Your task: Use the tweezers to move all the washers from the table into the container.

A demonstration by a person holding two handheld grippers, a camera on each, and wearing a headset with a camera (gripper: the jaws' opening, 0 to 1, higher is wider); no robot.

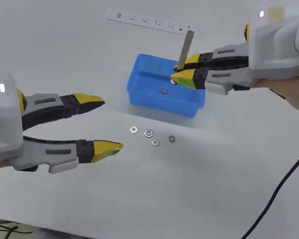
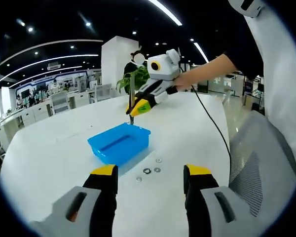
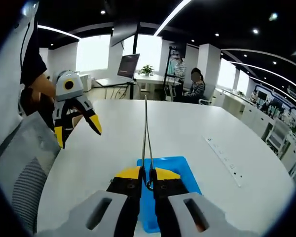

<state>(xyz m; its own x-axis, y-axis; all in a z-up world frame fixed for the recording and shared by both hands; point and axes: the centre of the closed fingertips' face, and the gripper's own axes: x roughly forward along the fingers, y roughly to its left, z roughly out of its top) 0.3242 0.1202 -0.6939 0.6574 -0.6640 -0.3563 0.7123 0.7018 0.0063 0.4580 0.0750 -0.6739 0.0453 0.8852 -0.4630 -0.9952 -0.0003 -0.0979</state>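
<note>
Left gripper: it hangs over the near left of the counter with its fingers spread, holding nothing, well apart from the washers.

Left to move: four washers lie loose on the counter in a short row just in front of the container. They are close together and none is stacked on another.

Done: one washer lies flat on the container's floor. That would put the task at an early stage, with about one of five delivered.

Right gripper: it is over the container's far right part, its fingers pressed together on the tweezers.

Tweezers: a slim grey metal pair, upper end sticking up past the fingers and tips pointing down into the container. Whether the tips carry a washer is too small to tell.

Step in hand: probably a drop into the container, or the moment around one.

Washer look: small, thin, flat rings with a round hole. Most are pale and shiny, and the rightmost on the counter looks darker.

Container look: a blue, shallow, open-topped rectangular box standing on the white counter.
</note>
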